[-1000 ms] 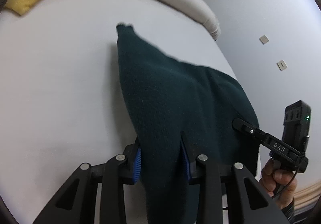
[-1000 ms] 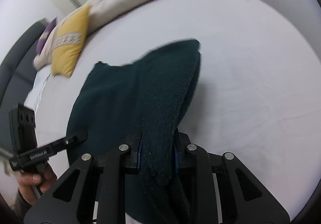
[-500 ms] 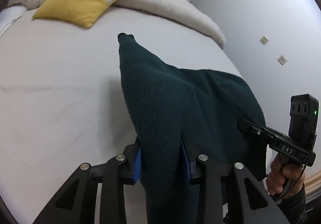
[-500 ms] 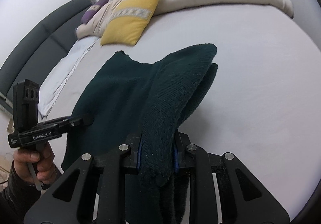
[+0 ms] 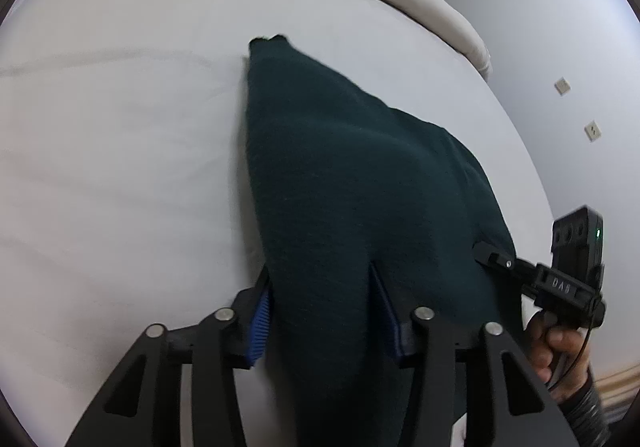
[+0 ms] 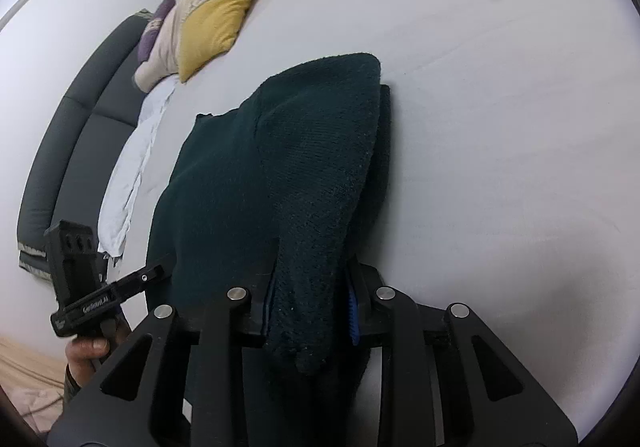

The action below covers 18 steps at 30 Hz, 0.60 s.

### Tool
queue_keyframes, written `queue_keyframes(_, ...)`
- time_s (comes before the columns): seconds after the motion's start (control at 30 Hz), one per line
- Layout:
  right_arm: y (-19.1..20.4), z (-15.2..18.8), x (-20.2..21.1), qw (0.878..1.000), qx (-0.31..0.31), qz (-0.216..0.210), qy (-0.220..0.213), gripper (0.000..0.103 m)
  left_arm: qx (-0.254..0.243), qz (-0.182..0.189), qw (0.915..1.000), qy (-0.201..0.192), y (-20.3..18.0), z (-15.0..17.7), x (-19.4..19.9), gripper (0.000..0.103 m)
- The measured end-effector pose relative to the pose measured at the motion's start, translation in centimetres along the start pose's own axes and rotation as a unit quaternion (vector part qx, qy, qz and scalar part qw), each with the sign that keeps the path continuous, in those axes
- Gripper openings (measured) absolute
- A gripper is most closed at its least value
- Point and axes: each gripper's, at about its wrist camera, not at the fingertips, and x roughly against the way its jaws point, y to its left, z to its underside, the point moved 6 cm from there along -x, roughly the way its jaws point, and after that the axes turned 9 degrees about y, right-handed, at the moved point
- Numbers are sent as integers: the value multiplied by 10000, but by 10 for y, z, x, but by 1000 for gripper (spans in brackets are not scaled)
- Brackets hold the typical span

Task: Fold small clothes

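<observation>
Between both tongs: dark green garment (image 5: 352,183), clamped, draping onto bed (image 5: 120,151).

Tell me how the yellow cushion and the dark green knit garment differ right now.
The yellow cushion is bright with a patterned pale band; the dark green knit garment is plain. The cushion leans on the bedding at the head of the bed, untouched; the garment is pinched at one end by the left gripper and the right gripper, draping forward onto the sheet. Both are soft fabric items on the bed.
</observation>
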Motion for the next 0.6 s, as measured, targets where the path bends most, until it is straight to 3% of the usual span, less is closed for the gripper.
queue_keyframes(0.07,-2,0,-2,9999,-50,-93,-33,23,113,145,9998,-6,4,1,-1,54)
queue_keyframes(0.23,-6,1,2,9997,-203,-149,-39,28,88,11,9999,-76,-1,5,2,56)
queue_keyframes(0.43,-8,23,39,9970,-511,416,-414,44,173,-101,9996,-217,-2,5,4,64)
queue_keyframes(0.53,-9,29,63,9918,-595,888,-703,46,156,-382,9985,-369,-3,8,18,67)
queue_keyframes(0.6,-6,32,82,9873,-591,1167,-907,46,118,-713,9951,-678,-5,11,39,65)
